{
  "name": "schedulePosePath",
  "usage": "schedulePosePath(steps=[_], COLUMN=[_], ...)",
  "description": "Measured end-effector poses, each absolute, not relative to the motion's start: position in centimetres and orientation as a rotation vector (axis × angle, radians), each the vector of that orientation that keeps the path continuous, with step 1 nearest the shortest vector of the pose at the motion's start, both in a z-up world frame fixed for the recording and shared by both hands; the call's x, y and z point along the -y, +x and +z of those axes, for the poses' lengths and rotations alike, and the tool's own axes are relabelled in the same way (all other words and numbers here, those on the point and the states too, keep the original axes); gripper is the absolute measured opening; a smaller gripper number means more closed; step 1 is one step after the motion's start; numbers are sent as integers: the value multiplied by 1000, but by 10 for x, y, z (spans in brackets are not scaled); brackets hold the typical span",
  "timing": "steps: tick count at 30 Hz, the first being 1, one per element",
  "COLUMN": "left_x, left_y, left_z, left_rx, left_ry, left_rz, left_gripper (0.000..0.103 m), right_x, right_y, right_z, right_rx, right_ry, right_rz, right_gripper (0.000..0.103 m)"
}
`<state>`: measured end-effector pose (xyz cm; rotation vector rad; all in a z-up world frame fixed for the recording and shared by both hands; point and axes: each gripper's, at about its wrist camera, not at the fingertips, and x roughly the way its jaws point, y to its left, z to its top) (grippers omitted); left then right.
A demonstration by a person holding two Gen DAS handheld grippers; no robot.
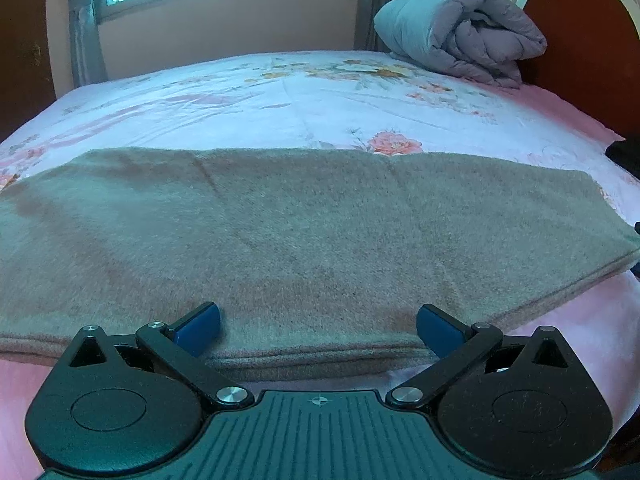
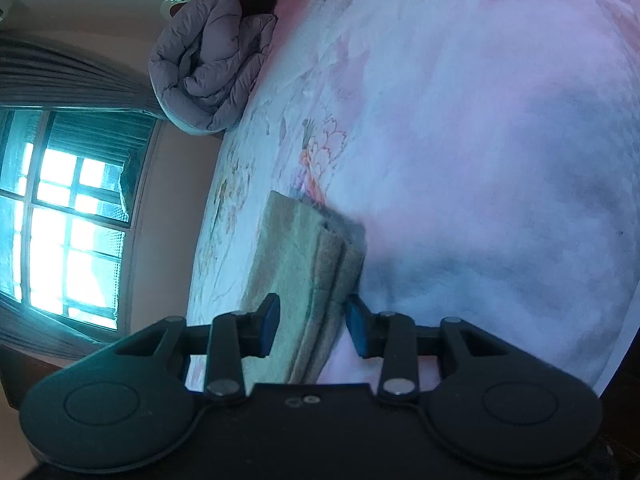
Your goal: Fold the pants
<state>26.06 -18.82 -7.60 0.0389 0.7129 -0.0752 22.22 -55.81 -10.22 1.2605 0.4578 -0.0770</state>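
The pants (image 1: 304,232) are a grey-brown fleecy garment lying flat across the near part of the bed, folded in layers with stacked edges facing me. My left gripper (image 1: 318,330) is open wide over the near edge of the pants, one blue pad on each side. In the right wrist view, rolled sideways, the layered end of the pants (image 2: 308,264) runs between my right gripper (image 2: 312,322) fingers. The jaws stand apart around the fabric edge without pinching it.
The bed has a floral pink and white sheet (image 1: 320,100). A rolled grey quilt (image 1: 460,28) lies at the far right by the brown headboard (image 1: 584,40). A window with grey curtains (image 1: 84,20) is behind the bed. A dark object (image 1: 624,156) lies at the right edge.
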Motion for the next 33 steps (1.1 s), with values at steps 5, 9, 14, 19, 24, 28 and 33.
schedulePosePath(steps=[5, 9, 14, 19, 24, 28, 33], left_x=[187, 190, 191, 164, 71, -21, -80], left_y=[256, 253, 259, 253, 225, 220, 209], left_z=[-75, -78, -80, -61, -31, -37, -44], left_rx=[-702, -694, -722, -706, -560, -614, -641], left_ry=[25, 46, 66, -42, 154, 160, -35], left_rz=[-74, -72, -77, -136, 46, 201, 165], left_gripper=[103, 103, 103, 103, 103, 103, 103], right_x=[560, 556, 541, 491, 418, 331, 198], right_y=[227, 231, 233, 249, 266, 278, 287], right_z=[-103, -98, -61, 8, 61, 69, 31], right_rx=[-450, -477, -431, -395, -400, -440, -536], right_ry=[1261, 1206, 1083, 859, 634, 443, 277], right_rz=[-127, -170, -119, -6, 118, 216, 373], right_gripper=[24, 9, 8, 8, 8, 8, 9])
